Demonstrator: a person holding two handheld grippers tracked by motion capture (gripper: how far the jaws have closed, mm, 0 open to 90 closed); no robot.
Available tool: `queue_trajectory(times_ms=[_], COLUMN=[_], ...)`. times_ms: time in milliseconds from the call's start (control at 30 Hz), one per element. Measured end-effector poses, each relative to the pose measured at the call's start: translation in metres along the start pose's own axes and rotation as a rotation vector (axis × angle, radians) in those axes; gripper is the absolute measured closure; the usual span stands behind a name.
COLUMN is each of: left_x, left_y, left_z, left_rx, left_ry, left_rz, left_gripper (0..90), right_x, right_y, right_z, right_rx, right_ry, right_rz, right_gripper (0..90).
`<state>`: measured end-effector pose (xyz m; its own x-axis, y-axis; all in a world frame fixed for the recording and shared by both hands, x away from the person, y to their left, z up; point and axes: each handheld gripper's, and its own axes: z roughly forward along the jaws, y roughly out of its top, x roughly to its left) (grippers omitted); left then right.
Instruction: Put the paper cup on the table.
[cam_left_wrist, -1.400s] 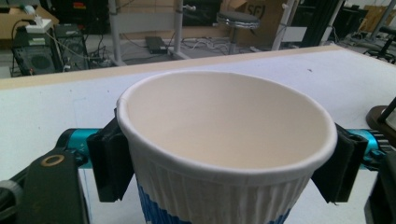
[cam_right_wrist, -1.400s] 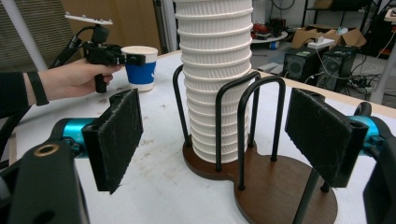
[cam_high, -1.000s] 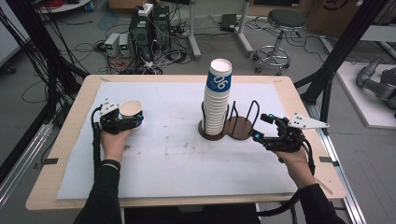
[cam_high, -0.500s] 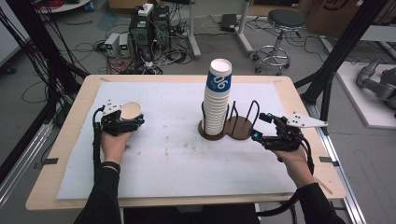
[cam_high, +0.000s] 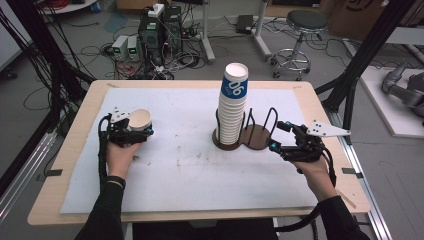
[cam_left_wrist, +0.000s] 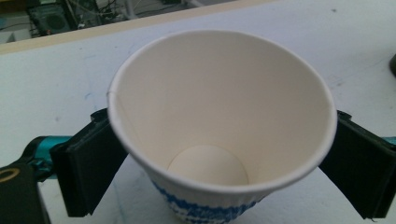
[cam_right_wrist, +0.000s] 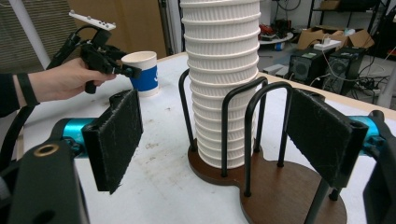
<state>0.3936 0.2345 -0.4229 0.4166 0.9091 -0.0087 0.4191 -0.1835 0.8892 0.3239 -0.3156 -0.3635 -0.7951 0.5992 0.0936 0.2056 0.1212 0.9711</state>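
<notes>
- We've got a single paper cup (cam_high: 140, 120) pinched in the left gripper (cam_high: 131, 131) over on the left side of the table (cam_high: 75, 165). The jaws sit on opposite sides of the cup just under its rim, pressed against the wall, so they're clamped on it.
- The cup is upright, mouth up and empty inside. In the right gripper view its base looks to be on or right at the white sheet (cam_high: 180, 170), but we can't tell for sure whether it's actually touching.
- The key relation as we read it: the tall stack of cups (cam_high: 233, 107) stands in the dark wooden holder (cam_high: 250, 137) near the middle of the table, well off to the right of the held cup and a bit further from the person. The stack's long axis is vertical, same as the cup's.
- The left hand (cam_high: 121, 155) comes in low with the forearm roughly pointing away from the person, gripper level.
- The right gripper (cam_high: 285, 137) is the nearer one to the holder. Its jaws are wide apart with nothing between them, aimed at the wire loops and the stack, just beside the holder's empty right-hand side.
- The right hand (cam_high: 312, 167) rests low near the table's right edge.
</notes>
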Motion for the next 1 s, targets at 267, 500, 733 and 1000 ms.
queue_trajectory(times_ms=[267, 500, 733, 1000], left_x=[-0.002, -0.006, -0.027, -0.076], left_y=[-0.009, -0.017, -0.015, -0.006], left_z=[-0.019, -0.043, -0.064, -0.072], left_rx=[-0.021, -0.048, -0.119, -0.219], left_ry=[0.019, 0.026, -0.103, -0.311], left_rz=[-0.014, -0.006, -0.008, 0.117], left_gripper=[6.5, 6.5, 6.5, 7.8], right_x=[-0.001, -0.001, -0.001, 0.001], right_y=[-0.001, -0.004, -0.009, -0.009], right_z=[0.0, 0.002, 0.003, 0.005], right_rx=[0.005, 0.019, 0.042, 0.055], right_ry=[0.01, 0.006, -0.005, -0.008], right_rz=[0.01, -0.001, -0.005, -0.014], right_gripper=[19.4, 19.4, 19.4, 19.4])
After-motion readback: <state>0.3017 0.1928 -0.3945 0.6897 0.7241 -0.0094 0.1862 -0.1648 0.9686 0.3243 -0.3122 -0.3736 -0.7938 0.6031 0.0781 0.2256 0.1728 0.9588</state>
